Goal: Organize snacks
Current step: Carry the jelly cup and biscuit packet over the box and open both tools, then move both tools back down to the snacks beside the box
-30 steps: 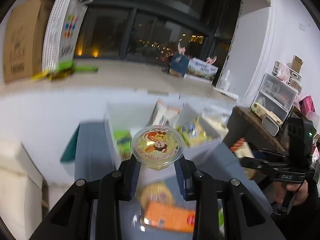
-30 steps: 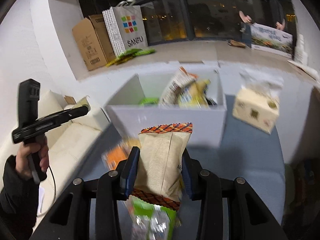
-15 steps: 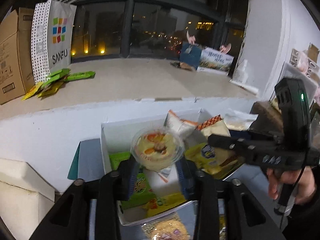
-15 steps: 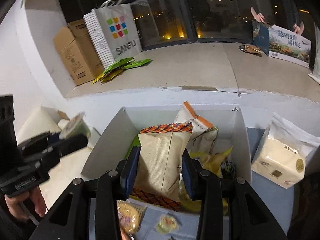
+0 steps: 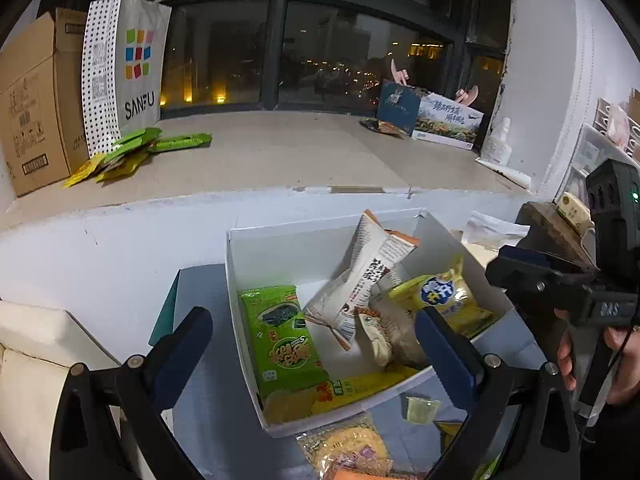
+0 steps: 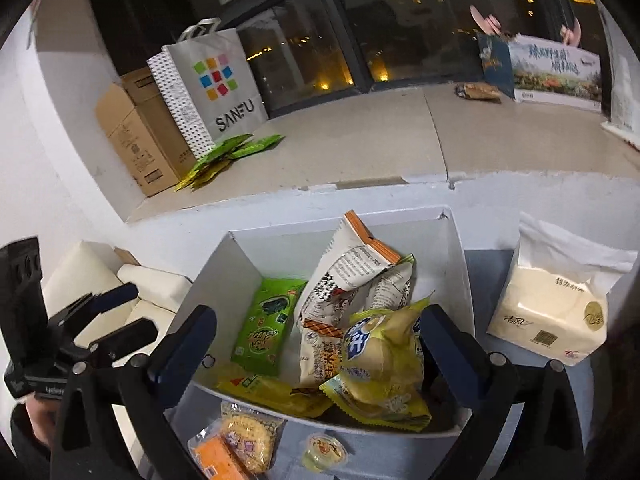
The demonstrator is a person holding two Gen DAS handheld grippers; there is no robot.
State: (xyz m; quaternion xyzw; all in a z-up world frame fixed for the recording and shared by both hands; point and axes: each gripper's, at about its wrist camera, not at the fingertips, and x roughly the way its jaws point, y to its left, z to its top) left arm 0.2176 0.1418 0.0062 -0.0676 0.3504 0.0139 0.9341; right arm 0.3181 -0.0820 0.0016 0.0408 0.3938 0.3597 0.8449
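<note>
White cardboard box (image 6: 452, 240) holds the bagged snacks; both your tongs hang wide and empty over its near edge. The small clear jelly cup (image 6: 324, 454) lies loose on the grey table at 6 o'clock of your right gripper (image 6: 316, 344), nearer it than your left gripper (image 5: 312, 352). Round, so no long axis. Readable: "SANFU" on the white paper bag (image 6: 224, 84)
</note>
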